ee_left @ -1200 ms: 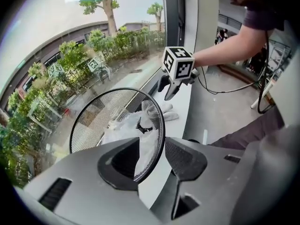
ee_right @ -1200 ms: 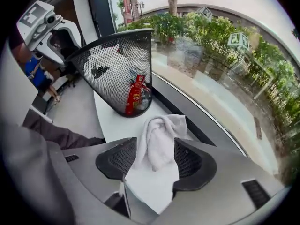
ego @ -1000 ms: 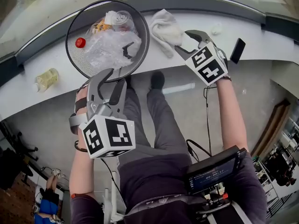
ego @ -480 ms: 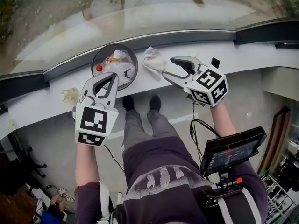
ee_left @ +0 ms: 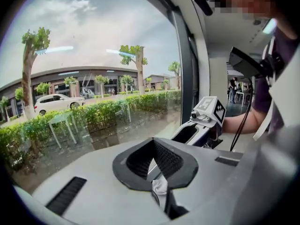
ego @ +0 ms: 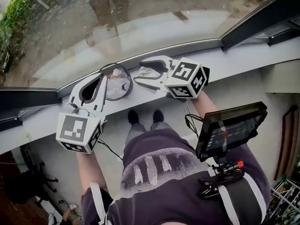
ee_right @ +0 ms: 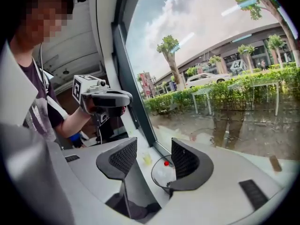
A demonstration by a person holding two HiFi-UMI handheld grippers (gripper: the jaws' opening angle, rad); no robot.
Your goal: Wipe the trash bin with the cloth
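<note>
Lifted off the ledge (ego: 234,62), my left gripper (ego: 102,78) has closed empty above the bin (ego: 129,74); my right gripper (ego: 139,71) stays wide over the cloth (ego: 149,72) beside it, so wiping awaits pickup

The head view looked steeply down from well above onto the window ledge (ego: 243,62), taking in the left gripper (ego: 103,76) and right gripper (ego: 138,76). The 2 gripper views sat low over that ledge, facing opposite ways, each catching the other gripper. The trash bin (ego: 131,79) showed in the head and right gripper views.
</note>
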